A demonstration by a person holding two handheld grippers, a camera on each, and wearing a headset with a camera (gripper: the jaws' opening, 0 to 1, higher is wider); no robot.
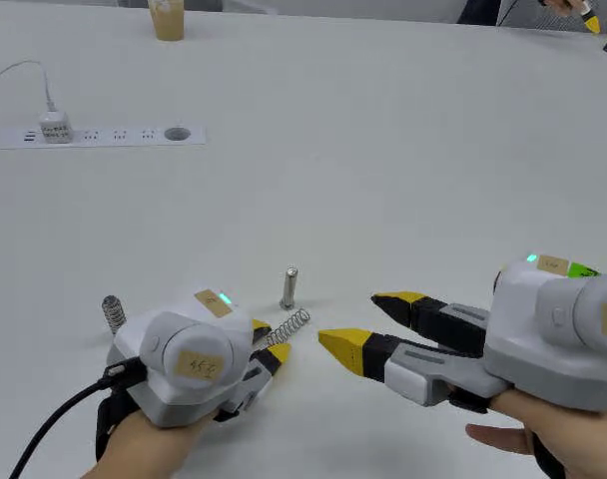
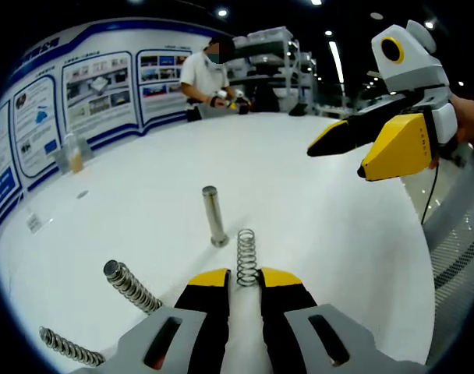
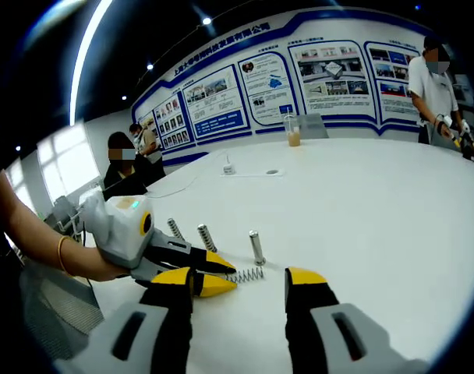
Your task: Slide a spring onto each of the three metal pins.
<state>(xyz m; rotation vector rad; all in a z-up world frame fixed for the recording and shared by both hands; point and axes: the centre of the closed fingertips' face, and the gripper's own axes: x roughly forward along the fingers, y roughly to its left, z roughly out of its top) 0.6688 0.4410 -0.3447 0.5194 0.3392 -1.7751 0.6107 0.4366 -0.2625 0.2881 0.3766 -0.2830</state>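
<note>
My left gripper (image 1: 272, 341) is shut on one end of a loose spring (image 1: 290, 326), which sticks out from its yellow tips toward a bare metal pin (image 1: 290, 287) standing upright just beyond. In the left gripper view the spring (image 2: 246, 257) rises from the gripper (image 2: 245, 279), right of the bare pin (image 2: 214, 216). Two other pins (image 2: 132, 285) (image 2: 69, 348) wear springs; one of them (image 1: 113, 312) shows left of the gripper body. My right gripper (image 1: 368, 321) stands open to the right, holding nothing, tips pointing left at the spring (image 3: 246, 274).
A white power strip (image 1: 104, 135) with a plug and cable lies at the far left of the white table. A cup (image 1: 167, 18) stands at the far edge. A person (image 2: 206, 74) stands at the table's far end, and another person (image 3: 124, 164) sits beside it.
</note>
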